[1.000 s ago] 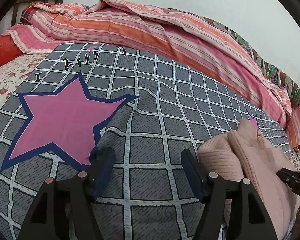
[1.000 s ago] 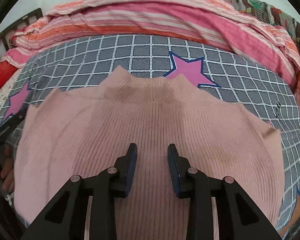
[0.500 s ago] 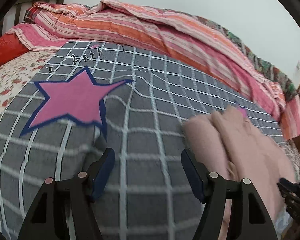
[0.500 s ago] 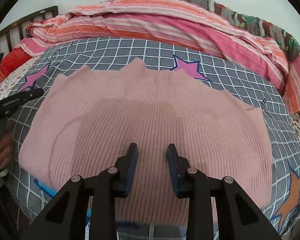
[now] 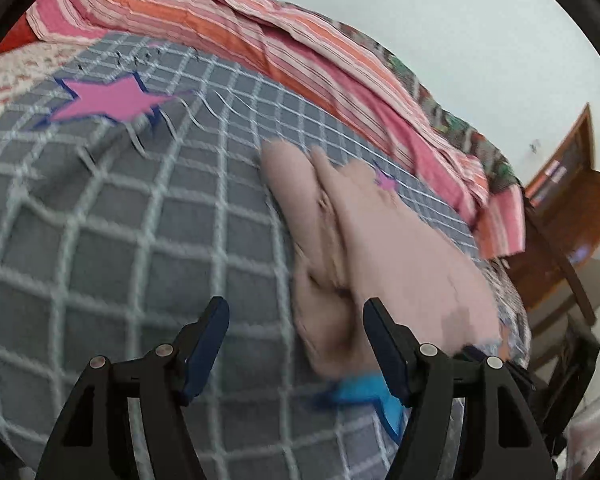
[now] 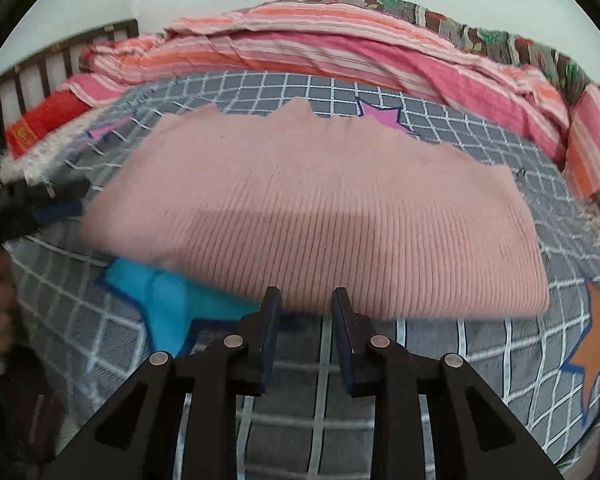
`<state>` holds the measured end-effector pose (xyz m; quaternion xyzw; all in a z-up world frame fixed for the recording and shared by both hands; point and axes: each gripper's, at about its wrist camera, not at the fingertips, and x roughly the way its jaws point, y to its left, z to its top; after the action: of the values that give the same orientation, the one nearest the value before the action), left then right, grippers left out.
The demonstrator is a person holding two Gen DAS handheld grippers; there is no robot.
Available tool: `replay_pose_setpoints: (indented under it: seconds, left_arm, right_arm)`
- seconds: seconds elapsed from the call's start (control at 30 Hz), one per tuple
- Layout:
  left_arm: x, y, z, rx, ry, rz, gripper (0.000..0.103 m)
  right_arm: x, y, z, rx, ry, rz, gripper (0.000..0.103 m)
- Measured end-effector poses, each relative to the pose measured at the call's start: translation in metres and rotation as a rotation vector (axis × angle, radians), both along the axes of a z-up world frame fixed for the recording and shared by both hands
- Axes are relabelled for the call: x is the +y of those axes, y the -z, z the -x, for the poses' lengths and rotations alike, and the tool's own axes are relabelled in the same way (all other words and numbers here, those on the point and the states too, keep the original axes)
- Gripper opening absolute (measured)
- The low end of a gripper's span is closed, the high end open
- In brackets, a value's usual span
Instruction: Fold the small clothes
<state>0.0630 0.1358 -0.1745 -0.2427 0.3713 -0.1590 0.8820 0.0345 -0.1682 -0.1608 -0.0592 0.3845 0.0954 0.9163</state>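
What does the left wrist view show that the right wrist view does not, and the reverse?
Only the left wrist view shows the brown wooden furniture and the sweater's folded edge from the side. Only the right wrist view shows the sweater's whole ribbed top, the orange star, the red pillow and the slatted headboard. Both show the sweater, the checked sheet, the blue star, the striped quilt, and their own gripper with nothing between its jaws.
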Motion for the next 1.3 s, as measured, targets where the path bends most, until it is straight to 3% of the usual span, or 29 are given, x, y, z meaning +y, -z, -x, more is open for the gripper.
replay_pose_setpoints:
  seconds: [0.1,0.3,0.57,0.73,0.8,0.9,1.07,1.3]
  left_arm:
    - [-0.010,0.013,0.011,-0.001,0.019,0.065,0.068]
    - [-0.036,0.018,0.007,-0.019,0.019,0.166,0.069]
    - [-0.063,0.015,-0.017,-0.016,-0.093,0.198,0.066]
    - [-0.066,0.008,-0.033,0.003,-0.219,0.205,0.050]
    - [-0.063,0.006,-0.037,0.008,-0.276,0.230,0.050]
    - [-0.064,0.003,-0.043,0.011,-0.320,0.217,0.048]
    - [-0.080,-0.018,-0.047,-0.001,-0.364,0.106,0.022]
    - [-0.099,-0.061,-0.052,-0.022,-0.343,0.108,0.019]
  right_arm:
    - [-0.019,-0.011,0.012,-0.015,-0.005,-0.077,0.027]
    - [-0.062,-0.032,0.023,-0.056,0.021,-0.122,0.027]
    - [-0.129,-0.039,0.032,-0.080,0.099,-0.219,0.027]
    - [-0.162,-0.036,0.032,-0.079,0.140,-0.231,0.027]
    - [-0.179,-0.036,0.035,-0.087,0.163,-0.232,0.027]
    - [-0.201,-0.037,0.041,-0.095,0.190,-0.242,0.027]
    - [-0.230,-0.035,0.046,-0.095,0.232,-0.263,0.027]
    - [-0.247,-0.029,0.051,-0.075,0.270,-0.276,0.027]
